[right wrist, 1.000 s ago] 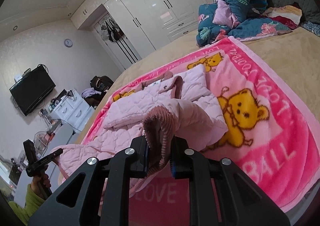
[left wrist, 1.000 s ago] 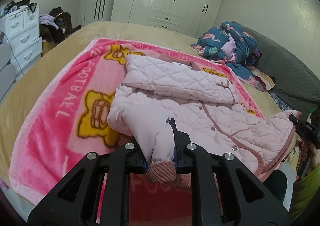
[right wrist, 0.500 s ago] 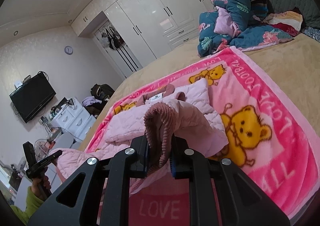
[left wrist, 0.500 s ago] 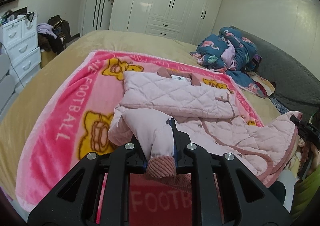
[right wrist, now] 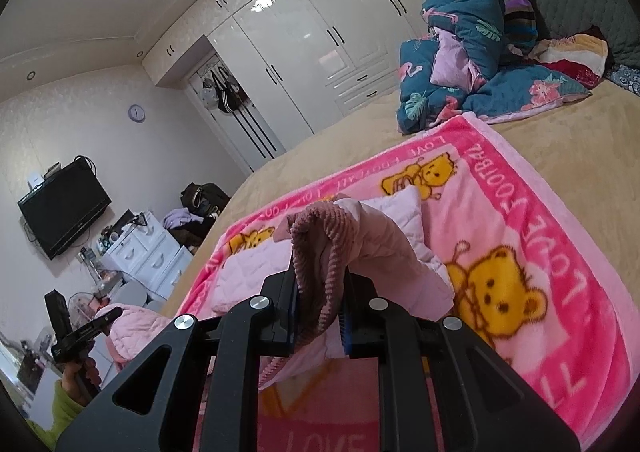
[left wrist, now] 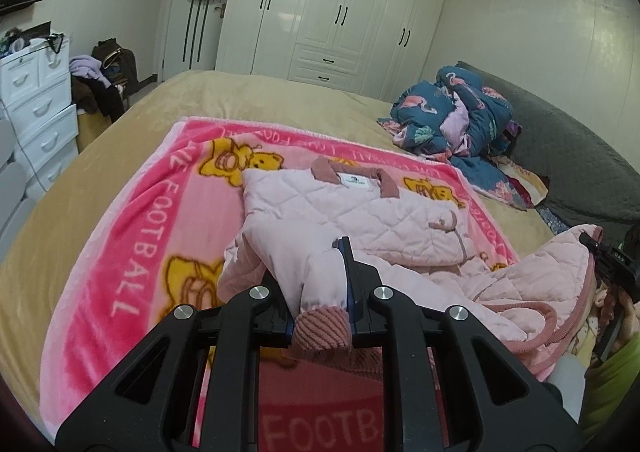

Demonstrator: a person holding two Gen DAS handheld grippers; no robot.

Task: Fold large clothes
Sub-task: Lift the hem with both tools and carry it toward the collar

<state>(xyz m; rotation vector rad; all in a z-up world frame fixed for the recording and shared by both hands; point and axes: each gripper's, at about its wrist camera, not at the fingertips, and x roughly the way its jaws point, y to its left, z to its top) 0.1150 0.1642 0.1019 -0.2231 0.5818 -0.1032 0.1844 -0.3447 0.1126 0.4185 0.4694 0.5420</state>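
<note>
A pale pink quilted jacket (left wrist: 360,211) lies on a bright pink bear-print blanket (left wrist: 132,236) spread over a tan bed (left wrist: 248,95); its upper part is folded flat with the collar and label toward the wardrobe (left wrist: 344,11), while its lower part bunches loosely toward the near edge of the blanket. The left hand-held gripper (left wrist: 320,304) is clenched on one sleeve of the jacket just above its dusty-pink ribbed cuff (left wrist: 322,328), and the sleeve rises off the blanket into the jaws; the right hand-held gripper (right wrist: 320,300) is clenched on the other ribbed cuff (right wrist: 320,252), which stands up between the jaws and droops over them, the sleeve trailing away to the right. A crumpled blue floral quilt (right wrist: 468,63) sits at the far end of the bed, well apart from the jacket; a white chest of drawers (left wrist: 32,99) stands beside the bed; in the right wrist view a wall-mounted television (right wrist: 64,207) hangs above it.
</note>
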